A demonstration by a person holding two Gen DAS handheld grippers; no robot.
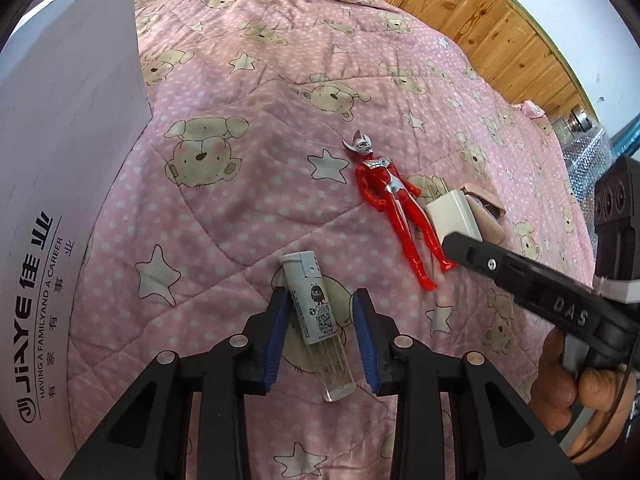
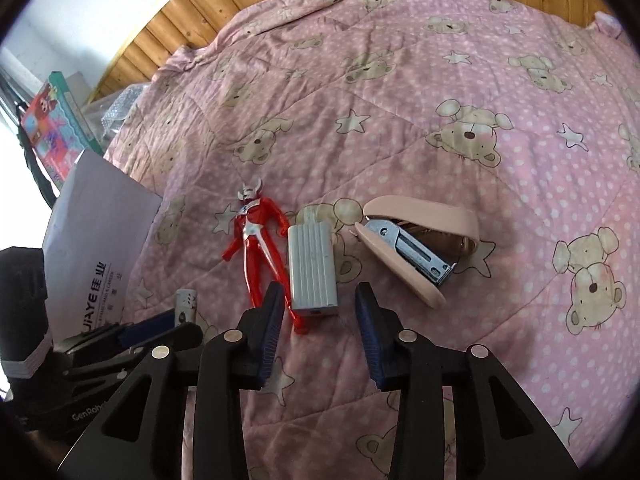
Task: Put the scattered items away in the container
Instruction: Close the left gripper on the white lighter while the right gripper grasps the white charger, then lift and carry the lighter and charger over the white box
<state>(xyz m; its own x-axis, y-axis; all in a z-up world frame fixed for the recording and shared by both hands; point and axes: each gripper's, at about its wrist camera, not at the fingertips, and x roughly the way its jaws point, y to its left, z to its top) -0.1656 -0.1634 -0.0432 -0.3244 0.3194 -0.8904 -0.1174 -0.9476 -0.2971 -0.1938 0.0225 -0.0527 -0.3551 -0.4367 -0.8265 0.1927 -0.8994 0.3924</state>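
Your left gripper [image 1: 320,334] straddles the lead tube [image 1: 318,322], fingers spread, not gripping. Your right gripper [image 2: 318,334] gapes before the white charger [image 2: 312,270].

Left hand-held gripper [image 1: 320,336] agape, low; right hand-held gripper [image 2: 319,328] agape, low, alongside

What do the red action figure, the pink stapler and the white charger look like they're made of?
Red action figure: likely glossy moulded plastic, judging by shiny highlights along the legs, with silver paint on the chest and head. Pink stapler: matte pink shell, probably plastic, around a bright metal staple channel with rivets. White charger: ribbed white casing, seemingly hard plastic with a slight sheen.
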